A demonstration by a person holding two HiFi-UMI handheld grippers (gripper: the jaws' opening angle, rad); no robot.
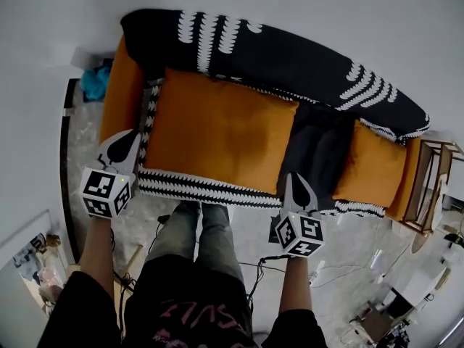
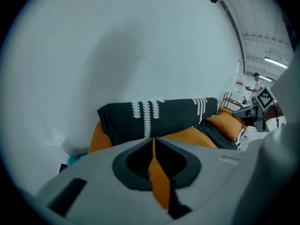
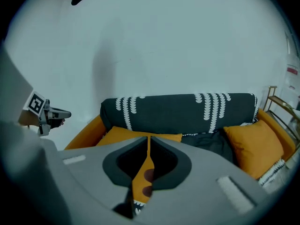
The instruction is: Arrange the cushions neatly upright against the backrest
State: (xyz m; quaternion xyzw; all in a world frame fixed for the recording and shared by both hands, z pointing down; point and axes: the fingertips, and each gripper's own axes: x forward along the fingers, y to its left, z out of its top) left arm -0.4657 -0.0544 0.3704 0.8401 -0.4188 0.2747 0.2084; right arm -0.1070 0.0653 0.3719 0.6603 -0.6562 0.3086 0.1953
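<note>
A large orange cushion [image 1: 217, 129] lies flat on the left half of the sofa seat, below the black patterned backrest [image 1: 290, 56]. A smaller orange cushion [image 1: 377, 162] sits at the right end, tilted against the backrest. My left gripper [image 1: 129, 138] is shut with nothing in it, its tip over the sofa's front left corner. Shut and empty too, my right gripper [image 1: 294, 180] hovers at the seat's front edge, beside the big cushion's near right corner. The big cushion [image 3: 126, 135] and the small one [image 3: 255, 139] both show past the shut jaws in the right gripper view.
A bare dark strip of seat [image 1: 319, 151] separates the two cushions. A wooden rack [image 1: 435, 187] stands off the sofa's right end. A teal object [image 1: 94, 82] lies by the orange left armrest [image 1: 119, 93]. Cables [image 1: 268, 267] trail on the floor near the person's legs [image 1: 196, 230].
</note>
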